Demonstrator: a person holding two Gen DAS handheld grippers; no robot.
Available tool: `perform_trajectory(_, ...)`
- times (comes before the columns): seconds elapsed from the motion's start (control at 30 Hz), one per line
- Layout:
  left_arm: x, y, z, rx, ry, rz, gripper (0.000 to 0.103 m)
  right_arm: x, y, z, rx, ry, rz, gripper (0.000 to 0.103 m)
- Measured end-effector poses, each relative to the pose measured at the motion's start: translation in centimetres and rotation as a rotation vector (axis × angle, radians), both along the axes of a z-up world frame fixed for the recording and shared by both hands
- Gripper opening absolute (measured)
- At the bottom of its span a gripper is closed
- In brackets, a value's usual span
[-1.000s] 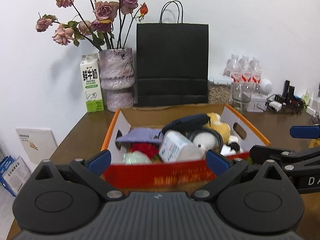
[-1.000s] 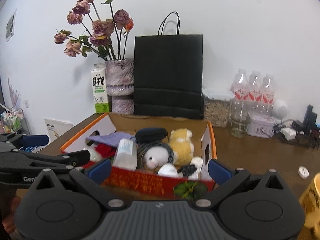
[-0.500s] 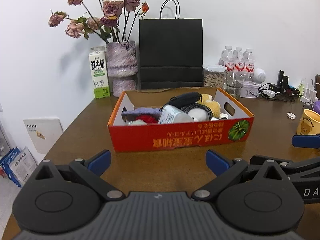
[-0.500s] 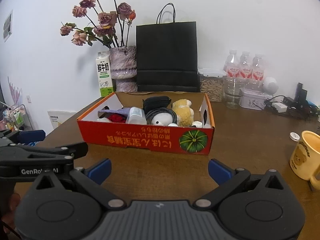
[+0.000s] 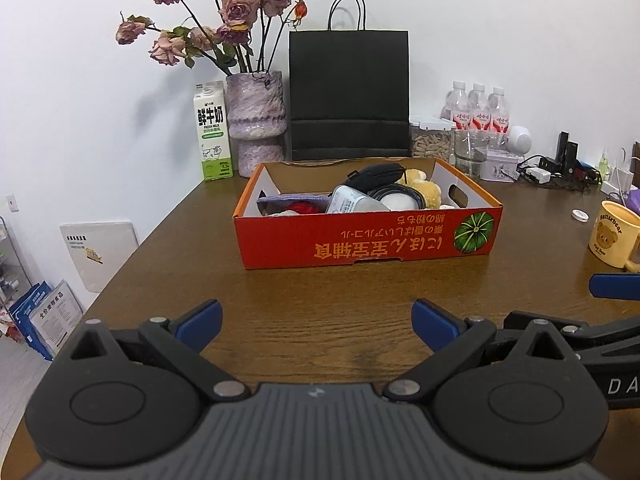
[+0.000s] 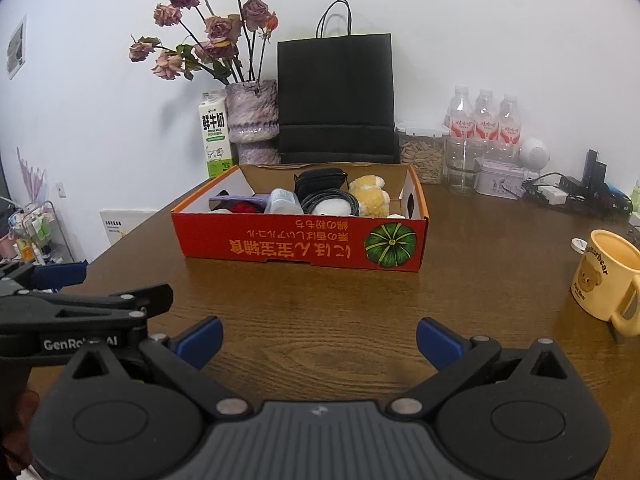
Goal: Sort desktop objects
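Observation:
An orange-red cardboard box (image 5: 368, 240) (image 6: 304, 246) stands mid-table, some way beyond both grippers. It holds a white bottle (image 5: 354, 202) (image 6: 282, 202), a black pouch (image 5: 376, 172) (image 6: 320, 180), a yellow plush toy (image 5: 424, 192) (image 6: 372, 196), a coiled cable (image 5: 396, 194) (image 6: 330, 202), purple cloth (image 5: 292, 201) and something red. Low over bare wood, my left gripper (image 5: 316, 320) is open and holds nothing. My right gripper (image 6: 320, 340) is likewise open and holds nothing. A yellow bear mug (image 5: 612, 236) (image 6: 604, 280) sits at the right.
Behind the box stand a black paper bag (image 5: 348, 92), a vase of roses (image 5: 256, 120), a milk carton (image 5: 212, 132), water bottles (image 6: 484, 120), a jar of pellets (image 6: 422, 152), a glass and a tin. Cables (image 6: 576, 196) and a white cap (image 6: 578, 245) lie at the right. The table edge runs along the left.
Both grippers have pulled back from the box, which now looks smaller and farther off. The yellow mug and more bare table have come into view. Both jaws stayed open.

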State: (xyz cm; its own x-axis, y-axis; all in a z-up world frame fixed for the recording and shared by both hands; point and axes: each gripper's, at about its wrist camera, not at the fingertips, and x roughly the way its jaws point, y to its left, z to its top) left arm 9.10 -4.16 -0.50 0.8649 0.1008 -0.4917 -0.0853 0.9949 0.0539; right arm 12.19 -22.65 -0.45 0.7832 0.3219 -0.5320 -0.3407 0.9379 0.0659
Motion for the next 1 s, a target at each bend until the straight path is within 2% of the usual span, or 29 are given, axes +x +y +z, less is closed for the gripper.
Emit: perform_trajectory(1.0,-1.01,0.69,-0.25,-0.015,-0.006,0.011,0.103,-0.88,0.23,-0.03,-0.01,-0.005,-0.001,0.103)
